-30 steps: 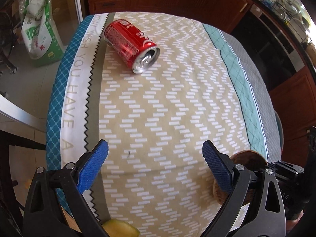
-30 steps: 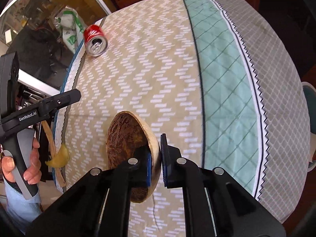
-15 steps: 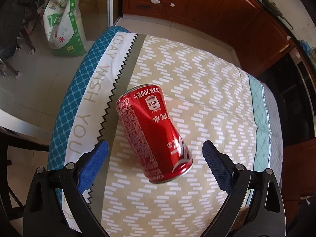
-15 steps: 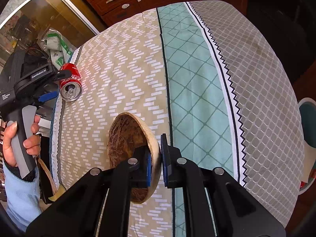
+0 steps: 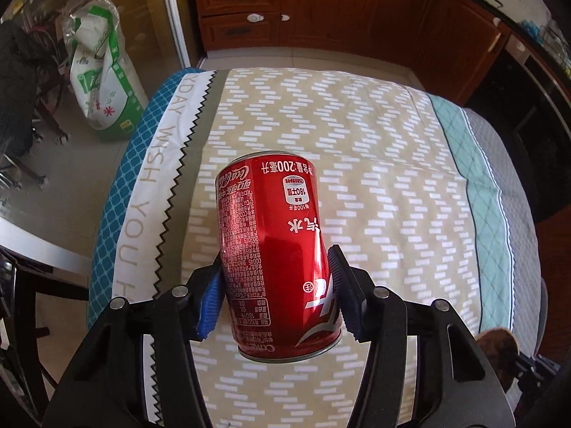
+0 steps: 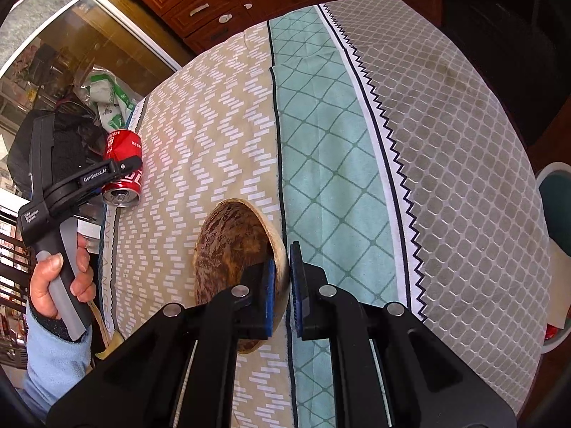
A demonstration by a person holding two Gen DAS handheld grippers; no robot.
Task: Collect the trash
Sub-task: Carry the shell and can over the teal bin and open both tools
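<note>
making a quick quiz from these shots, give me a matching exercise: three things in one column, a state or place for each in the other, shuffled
1. red soda can
2. brown wooden bowl
3. green and white plastic bag

a. on the floor beside the table
b. rim pinched by the right gripper
c. lying on its side between the left gripper's blue pads, which have just been closing

Pairs: 1-c, 2-b, 3-a

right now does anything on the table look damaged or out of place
Yes. The red soda can lies on its side on the tablecloth, opened, its wall dented where the left gripper has just been closing on it. The right gripper pinches a brown bowl tilted on edge.
</note>
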